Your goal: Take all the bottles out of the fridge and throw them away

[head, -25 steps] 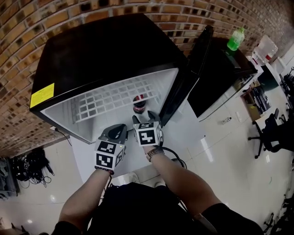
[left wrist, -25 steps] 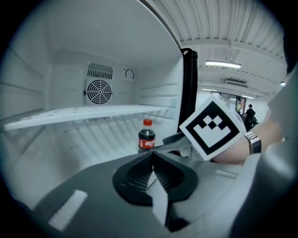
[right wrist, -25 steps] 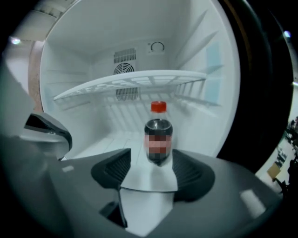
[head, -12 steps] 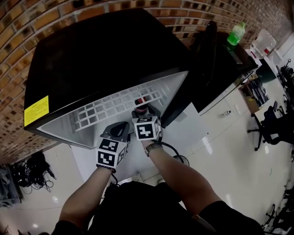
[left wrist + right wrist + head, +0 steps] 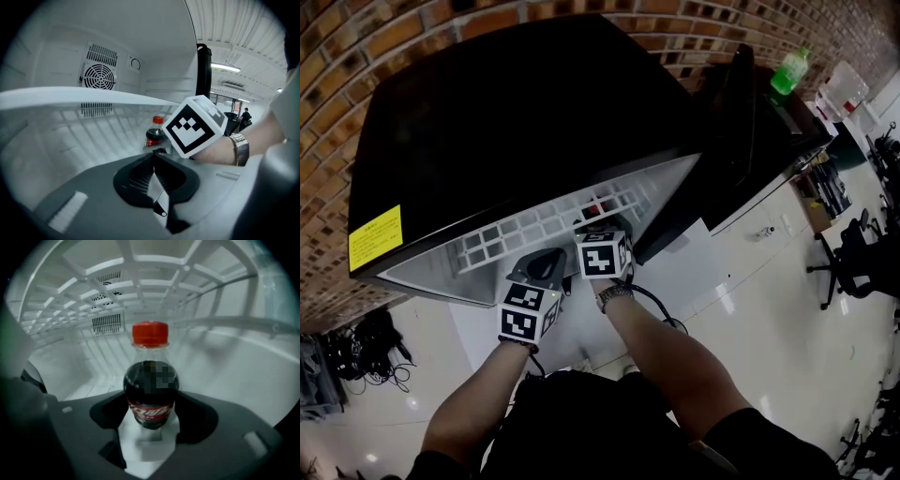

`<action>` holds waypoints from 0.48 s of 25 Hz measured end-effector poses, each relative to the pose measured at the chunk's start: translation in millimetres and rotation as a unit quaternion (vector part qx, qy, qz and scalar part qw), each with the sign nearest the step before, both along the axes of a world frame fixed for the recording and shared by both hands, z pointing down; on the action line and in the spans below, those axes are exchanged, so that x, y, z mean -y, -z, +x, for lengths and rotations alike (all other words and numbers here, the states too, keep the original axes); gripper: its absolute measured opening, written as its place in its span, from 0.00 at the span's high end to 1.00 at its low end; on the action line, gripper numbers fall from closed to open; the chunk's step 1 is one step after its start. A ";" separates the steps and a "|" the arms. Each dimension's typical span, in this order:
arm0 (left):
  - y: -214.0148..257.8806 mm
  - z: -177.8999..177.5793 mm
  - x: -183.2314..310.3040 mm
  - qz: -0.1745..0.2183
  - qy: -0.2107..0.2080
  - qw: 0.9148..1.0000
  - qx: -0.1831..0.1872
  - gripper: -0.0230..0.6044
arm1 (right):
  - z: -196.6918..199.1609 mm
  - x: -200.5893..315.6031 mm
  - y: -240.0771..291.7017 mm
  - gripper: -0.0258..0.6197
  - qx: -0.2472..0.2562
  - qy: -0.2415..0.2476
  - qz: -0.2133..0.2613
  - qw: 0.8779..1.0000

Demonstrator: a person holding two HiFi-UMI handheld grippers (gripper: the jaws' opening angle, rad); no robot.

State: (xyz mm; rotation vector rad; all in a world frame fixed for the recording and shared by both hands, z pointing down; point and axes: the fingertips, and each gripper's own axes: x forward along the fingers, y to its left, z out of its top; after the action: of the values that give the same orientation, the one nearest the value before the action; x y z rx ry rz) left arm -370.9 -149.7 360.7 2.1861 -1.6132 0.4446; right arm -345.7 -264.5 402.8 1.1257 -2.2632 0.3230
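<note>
Head view: black fridge (image 5: 516,122) filling the upper left, door (image 5: 741,122) swung open toward the upper right, yellow label (image 5: 375,239) at its left edge, brick wall (image 5: 356,37) behind. Both tools reaching into the white interior at centre frame, under the wire shelf (image 5: 516,230). Left tool (image 5: 547,258) just left of and below the right tool (image 5: 598,227). Only a red scrap of the cola bottle (image 5: 598,208) showing, right above the right tool's marker cube (image 5: 602,255). A green bottle (image 5: 789,72) standing on a dark surface at far upper right, well apart from the fridge.

Left gripper view: left tool (image 5: 156,154) at lower centre, jaws together, nothing between them. Cola bottle (image 5: 154,133) upright on the fridge floor just beyond, partly hidden by the right tool's cube at centre right. Fan grille (image 5: 99,75) on the back wall, upper left. Wristwatch (image 5: 239,147) at the right edge.

Right gripper view: right tool (image 5: 152,414) spread wide, jaws just having been opening. Cola bottle (image 5: 151,390) upright at centre, red cap (image 5: 150,333) on, standing between the jaws, pads not visibly pressing it. Vent (image 5: 107,323) behind, upper left.
</note>
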 end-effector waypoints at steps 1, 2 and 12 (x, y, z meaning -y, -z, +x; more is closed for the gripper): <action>0.0 -1.6 -0.3 0.000 0.002 1.000 0.000 0.96 | -0.5 0.4 1.0 0.48 0.000 0.000 0.001 1.000; 0.3 -3.0 -0.6 0.000 0.004 1.000 0.001 0.96 | -0.6 0.2 1.8 0.49 0.000 0.001 0.002 1.000; 3.3 7.0 -10.6 -0.002 0.013 1.000 0.010 0.96 | 6.2 -33.3 -3.3 0.49 0.006 0.038 -0.014 0.999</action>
State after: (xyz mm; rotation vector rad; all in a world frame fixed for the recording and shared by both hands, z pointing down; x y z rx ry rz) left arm -363.9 -139.1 357.5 2.1623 -1.6489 0.4637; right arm -339.5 -231.2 406.1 1.0229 -2.2984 0.3300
